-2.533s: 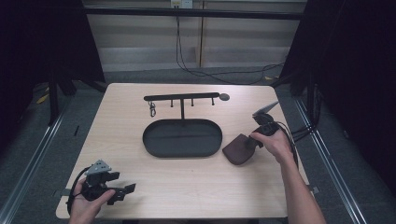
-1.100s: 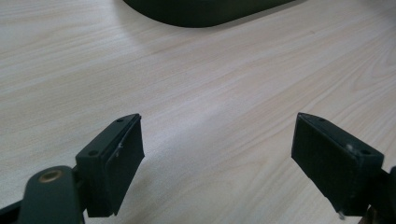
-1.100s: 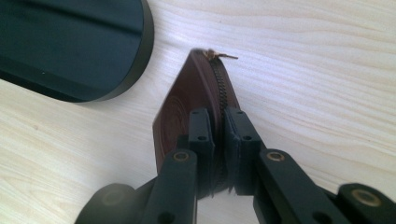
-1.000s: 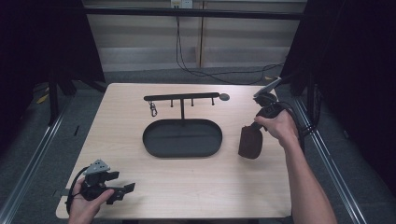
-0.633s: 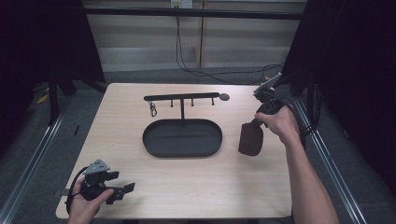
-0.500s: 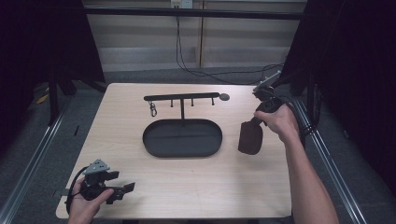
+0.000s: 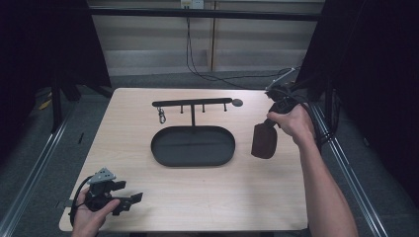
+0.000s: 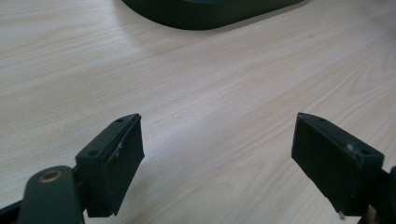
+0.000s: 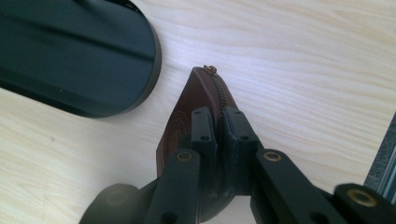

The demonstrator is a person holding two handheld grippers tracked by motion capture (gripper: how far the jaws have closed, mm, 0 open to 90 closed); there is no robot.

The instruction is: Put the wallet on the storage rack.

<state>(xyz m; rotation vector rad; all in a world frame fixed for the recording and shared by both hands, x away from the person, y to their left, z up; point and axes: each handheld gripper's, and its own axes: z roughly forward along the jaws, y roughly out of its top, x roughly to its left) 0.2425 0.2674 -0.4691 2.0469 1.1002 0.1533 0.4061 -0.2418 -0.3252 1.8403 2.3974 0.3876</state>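
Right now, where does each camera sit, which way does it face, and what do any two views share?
High view: above the person's side, looking forward and down at the table; both forearms show, with the left gripper and right gripper.
Left gripper view: rides the left gripper, looking low across the wood to the black tray; its jaws stand open.
Right gripper view: rides the right gripper, looking down its jaws, shut on the brown pouch.
Shared: the tray and pouch appear in the high and right gripper views.
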